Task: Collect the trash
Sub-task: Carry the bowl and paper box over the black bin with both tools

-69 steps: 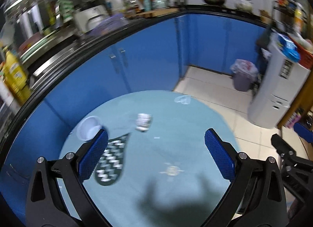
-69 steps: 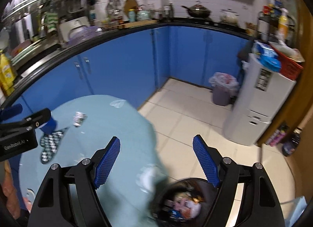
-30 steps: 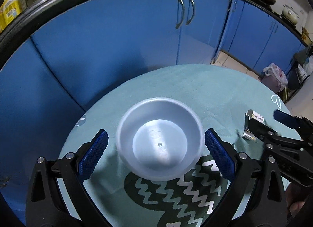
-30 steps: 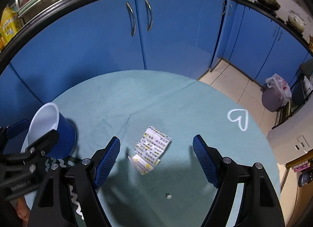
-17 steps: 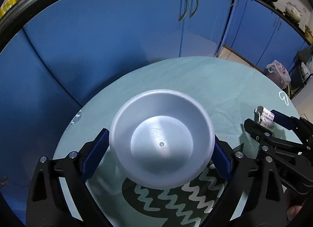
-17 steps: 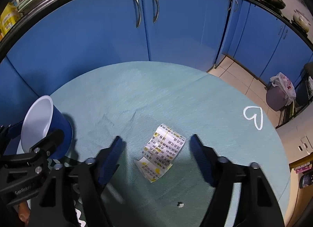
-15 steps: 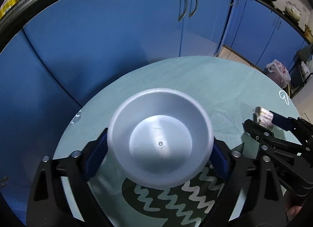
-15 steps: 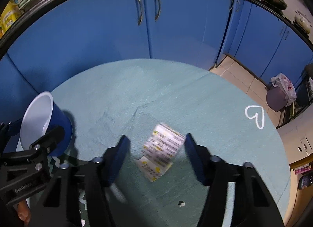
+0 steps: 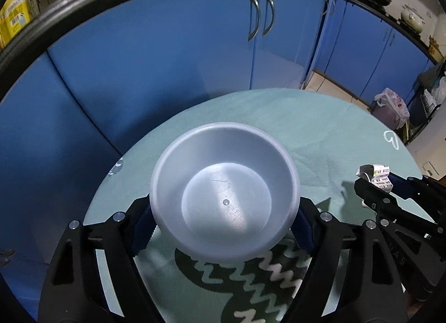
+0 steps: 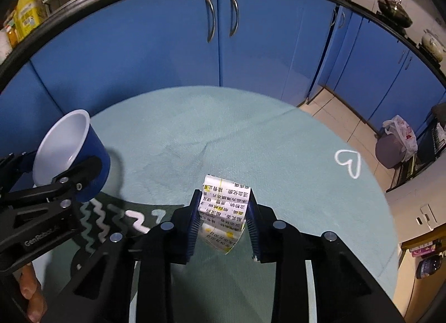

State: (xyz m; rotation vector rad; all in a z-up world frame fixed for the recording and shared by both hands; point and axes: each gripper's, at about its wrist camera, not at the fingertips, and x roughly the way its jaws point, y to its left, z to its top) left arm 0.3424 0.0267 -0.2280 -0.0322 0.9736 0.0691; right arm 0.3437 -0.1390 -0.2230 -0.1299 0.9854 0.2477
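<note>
The left gripper (image 9: 223,225) holds a paper cup (image 9: 224,192), blue outside and white inside, its pads pressed against both sides of the cup above the round table (image 10: 278,133). The right gripper (image 10: 223,220) is closed narrowly on a folded paper leaflet (image 10: 225,206), white with black printed characters and yellow marks. The leaflet seems slightly lifted from the teal tablecloth (image 10: 195,128), but this is hard to judge.

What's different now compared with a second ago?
The right gripper closed on the crumpled printed paper box and raised it; the left gripper closed on the blue paper cup with white inside. The teal round table is unchanged.
</note>
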